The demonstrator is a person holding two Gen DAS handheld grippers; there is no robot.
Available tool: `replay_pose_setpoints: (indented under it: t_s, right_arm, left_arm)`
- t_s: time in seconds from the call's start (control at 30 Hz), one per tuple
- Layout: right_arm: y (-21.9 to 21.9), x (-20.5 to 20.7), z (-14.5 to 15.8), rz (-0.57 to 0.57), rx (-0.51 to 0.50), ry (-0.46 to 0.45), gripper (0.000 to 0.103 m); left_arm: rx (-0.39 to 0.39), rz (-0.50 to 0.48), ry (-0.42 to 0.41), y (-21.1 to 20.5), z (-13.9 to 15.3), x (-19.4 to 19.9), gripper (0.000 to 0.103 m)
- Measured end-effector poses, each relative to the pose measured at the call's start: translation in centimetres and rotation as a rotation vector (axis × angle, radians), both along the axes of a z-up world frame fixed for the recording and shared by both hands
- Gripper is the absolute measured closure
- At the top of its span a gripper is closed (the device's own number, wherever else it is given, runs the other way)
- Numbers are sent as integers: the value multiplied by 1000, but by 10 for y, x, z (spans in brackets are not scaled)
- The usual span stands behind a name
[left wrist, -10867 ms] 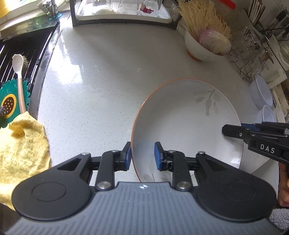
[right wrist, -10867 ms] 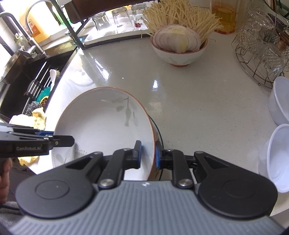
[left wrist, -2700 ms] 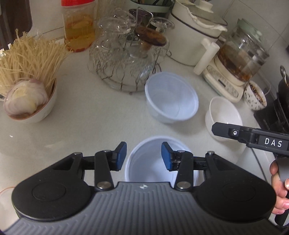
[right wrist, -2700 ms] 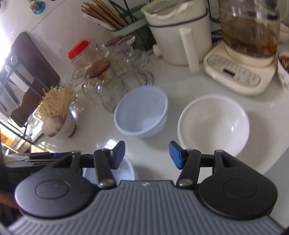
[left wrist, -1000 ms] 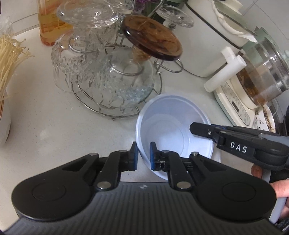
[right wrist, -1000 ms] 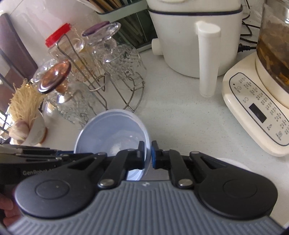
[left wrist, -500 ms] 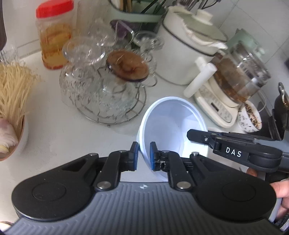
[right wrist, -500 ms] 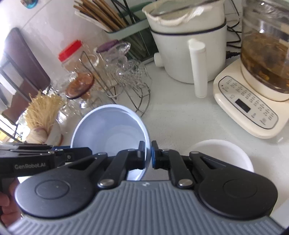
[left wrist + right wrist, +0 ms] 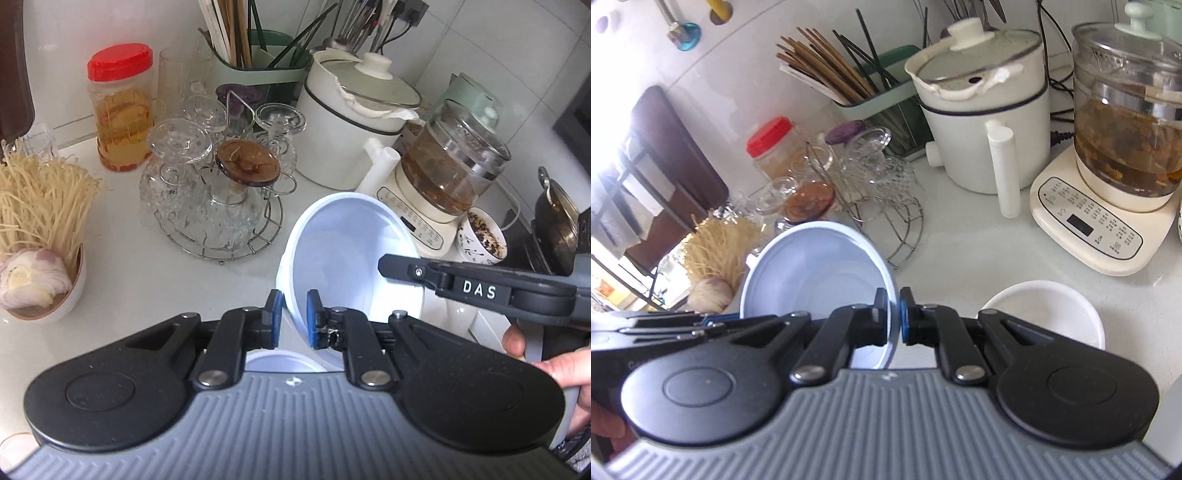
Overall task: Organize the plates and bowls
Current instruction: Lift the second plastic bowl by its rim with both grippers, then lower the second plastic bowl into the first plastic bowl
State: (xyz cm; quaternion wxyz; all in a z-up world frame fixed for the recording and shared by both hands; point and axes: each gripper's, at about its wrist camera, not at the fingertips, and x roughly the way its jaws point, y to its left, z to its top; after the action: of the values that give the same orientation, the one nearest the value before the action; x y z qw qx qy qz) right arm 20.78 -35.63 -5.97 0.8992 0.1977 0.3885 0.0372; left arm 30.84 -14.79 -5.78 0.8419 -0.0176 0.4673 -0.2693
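the letters "das" stand in white on a black label on the side of the right gripper (image 9: 384, 264), as seen from the left wrist camera. on the left gripper (image 9: 713, 320), seen from the right wrist camera, only the start of a word shows, too cut off to read. the control panel of the cream kettle base (image 9: 1087, 225) carries small printed marks and a dark display, none legible.

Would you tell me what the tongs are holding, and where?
Both tongs, left and right, pinch the pale blue plastic bowl at opposite sides of its rim.
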Motion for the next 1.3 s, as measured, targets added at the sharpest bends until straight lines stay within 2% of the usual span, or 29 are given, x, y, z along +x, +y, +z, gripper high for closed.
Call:
replay_pose_setpoints:
  t_s: [0.23,0.37,0.53,0.8,1.03,1.3]
  right_arm:
    - [10,-12,5,-7,-5,-4,94]
    - [17,-20,1,-8,2,19,94]
    - [26,-28,-6,-8,-2,47,94]
    - [39,-35,-21,-6,3,84,93]
    - [43,-36,-34,5,5,130,93]
    - [50,-36,-43,26,2,156,91]
  left_arm:
    - [-27,3,6,14,-1,-16,87]
    - [-8,1,-12,19,-3,-27,87]
    - [-3,3,11,29,-9,-35,87]
    - [71,-20,39,32,-27,-51,87]
    - [90,-15,84,36,-45,-56,87]
    - [116,1,104,37,-50,-56,87]
